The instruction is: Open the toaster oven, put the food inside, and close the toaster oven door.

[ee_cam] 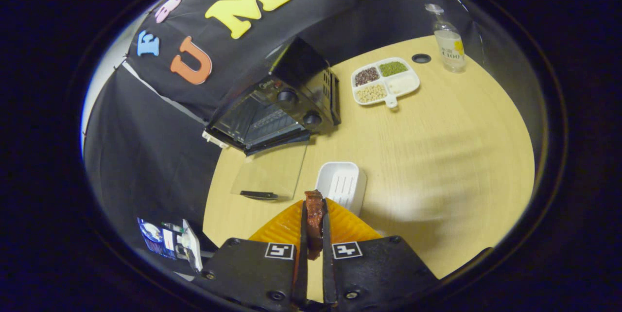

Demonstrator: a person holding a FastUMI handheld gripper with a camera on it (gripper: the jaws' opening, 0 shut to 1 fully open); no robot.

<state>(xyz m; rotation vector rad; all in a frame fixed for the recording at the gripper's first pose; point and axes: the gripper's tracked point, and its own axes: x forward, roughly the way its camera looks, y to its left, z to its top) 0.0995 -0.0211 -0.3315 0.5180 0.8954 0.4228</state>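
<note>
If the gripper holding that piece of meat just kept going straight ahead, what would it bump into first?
Probably the small white ribbed plastic tray, just beyond the gripper and its reddish-brown piece of meat. The open black toaster oven sits farther and off to one side. Depth is unclear.

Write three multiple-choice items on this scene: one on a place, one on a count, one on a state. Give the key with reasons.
1. The white tray lies:
A. just beyond the fingertips
B. inside the oven
C. beside the bottle

2. The divided dish has how many compartments?
A. two
B. four
C. six

3. The toaster oven door is:
A. shut
B. open, folded down
C. removed

Key: 1 A, it sits right ahead of the gripper; 2 B, four fillings show; 3 B, the glass lies flat on the table while the fingers clamp the food.
</note>
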